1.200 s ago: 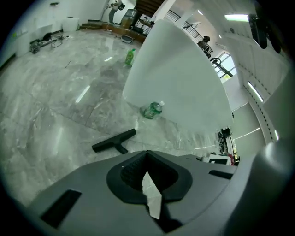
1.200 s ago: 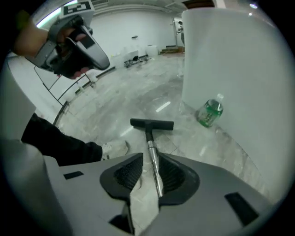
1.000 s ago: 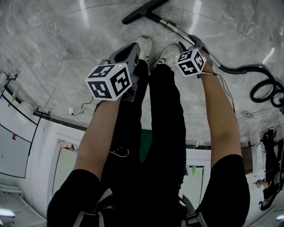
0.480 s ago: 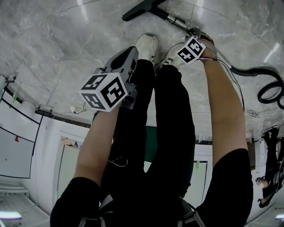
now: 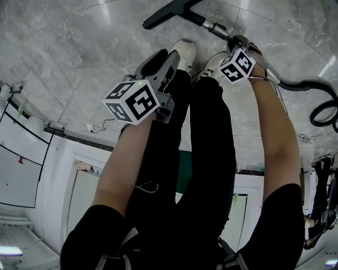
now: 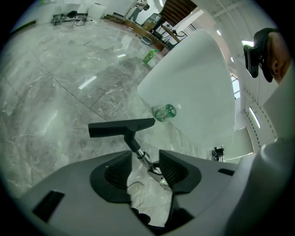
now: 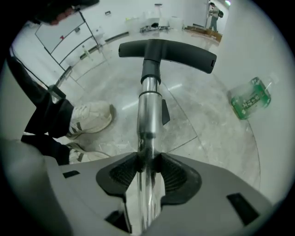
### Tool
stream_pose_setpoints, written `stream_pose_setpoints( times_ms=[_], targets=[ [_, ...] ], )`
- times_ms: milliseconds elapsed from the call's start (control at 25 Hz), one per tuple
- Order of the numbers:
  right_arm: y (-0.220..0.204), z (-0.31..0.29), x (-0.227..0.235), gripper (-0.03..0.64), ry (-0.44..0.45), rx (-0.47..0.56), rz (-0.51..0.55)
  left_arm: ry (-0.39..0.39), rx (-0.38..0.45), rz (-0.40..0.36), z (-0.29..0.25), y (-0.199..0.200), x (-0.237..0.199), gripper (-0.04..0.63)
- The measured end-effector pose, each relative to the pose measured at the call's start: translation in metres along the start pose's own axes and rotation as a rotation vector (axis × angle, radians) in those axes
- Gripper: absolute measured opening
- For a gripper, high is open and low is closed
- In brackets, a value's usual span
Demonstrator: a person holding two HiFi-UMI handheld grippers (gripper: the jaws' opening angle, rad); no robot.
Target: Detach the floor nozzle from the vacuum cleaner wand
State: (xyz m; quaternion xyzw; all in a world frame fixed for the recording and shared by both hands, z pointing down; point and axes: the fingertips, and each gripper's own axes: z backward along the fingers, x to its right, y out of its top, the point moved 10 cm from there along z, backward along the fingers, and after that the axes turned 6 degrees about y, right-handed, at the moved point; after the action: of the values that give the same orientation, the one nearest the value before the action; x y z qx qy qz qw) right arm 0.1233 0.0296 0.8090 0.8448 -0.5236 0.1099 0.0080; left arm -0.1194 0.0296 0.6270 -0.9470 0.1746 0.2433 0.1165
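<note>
The black floor nozzle (image 5: 169,11) lies on the marble floor, joined to the chrome wand (image 5: 214,27) that runs back to the right. My right gripper (image 5: 240,43) points straight down over the wand. In the right gripper view its jaws (image 7: 148,168) are closing, and both pads touch the chrome wand (image 7: 148,115) a little behind the nozzle (image 7: 167,50). My left gripper (image 5: 168,57) hangs above the shoes, its jaws opening with nothing between them. In the left gripper view, the nozzle (image 6: 120,127) and the wand (image 6: 143,156) show beyond the gap (image 6: 145,168).
The black hose (image 5: 311,89) curls away on the floor at the right. The person's white shoes (image 5: 185,52) stand just left of the wand. A green bottle (image 7: 250,99) lies on the floor right of the nozzle. A white panel (image 6: 193,83) rises behind it.
Both grippers have come lower. The right one has settled onto the wand. The left gripper's jaws have opened.
</note>
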Motion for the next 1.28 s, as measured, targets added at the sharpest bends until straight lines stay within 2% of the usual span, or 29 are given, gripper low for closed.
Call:
stream_pose_setpoints(
  times_ms=[40,80,160,240,400,560,640,680,720,880,1080,1280],
  targets=[
    [0.005,0.014,-0.001,0.175,-0.005,0.034,-0.004,-0.006,0.004,0.007,-0.002,0.002,0.001,0.198],
    [0.009,0.03,-0.002,0.175,-0.008,0.068,-0.009,-0.006,0.01,0.011,-0.003,0.003,0.002,0.235],
    [0.018,0.063,-0.004,0.173,-0.009,0.141,-0.022,-0.006,0.032,0.023,-0.004,0.006,0.006,0.25],
    [0.025,0.097,-0.006,0.173,-0.01,0.214,-0.034,-0.035,0.057,0.051,-0.004,0.011,0.013,0.252],
    [0.025,0.151,-0.026,0.173,0.005,0.288,-0.031,-0.184,0.112,0.127,-0.002,0.023,0.034,0.252],
    [0.011,0.19,-0.048,0.173,0.08,0.309,-0.003,-0.244,0.202,0.073,0.005,0.029,0.061,0.252],
    [0.006,0.207,-0.059,0.173,0.1,0.317,-0.009,-0.264,0.245,0.081,0.015,0.024,0.071,0.241],
    [0.004,0.212,-0.064,0.173,0.101,0.316,-0.018,-0.27,0.262,0.094,0.02,0.02,0.075,0.206],
    [0.002,0.214,-0.068,0.173,0.096,0.309,-0.028,-0.271,0.268,0.095,0.024,0.016,0.078,0.201],
    [-0.006,0.209,-0.07,0.173,0.055,0.278,-0.023,-0.269,0.253,0.025,0.029,0.002,0.091,0.199],
    [-0.001,0.196,-0.071,0.173,-0.013,0.367,0.007,-0.299,0.226,-0.005,0.031,0.004,0.091,0.199],
    [0.02,0.179,-0.076,0.173,0.007,0.378,0.064,-0.337,0.175,-0.067,0.037,-0.012,0.104,0.199]
  ],
)
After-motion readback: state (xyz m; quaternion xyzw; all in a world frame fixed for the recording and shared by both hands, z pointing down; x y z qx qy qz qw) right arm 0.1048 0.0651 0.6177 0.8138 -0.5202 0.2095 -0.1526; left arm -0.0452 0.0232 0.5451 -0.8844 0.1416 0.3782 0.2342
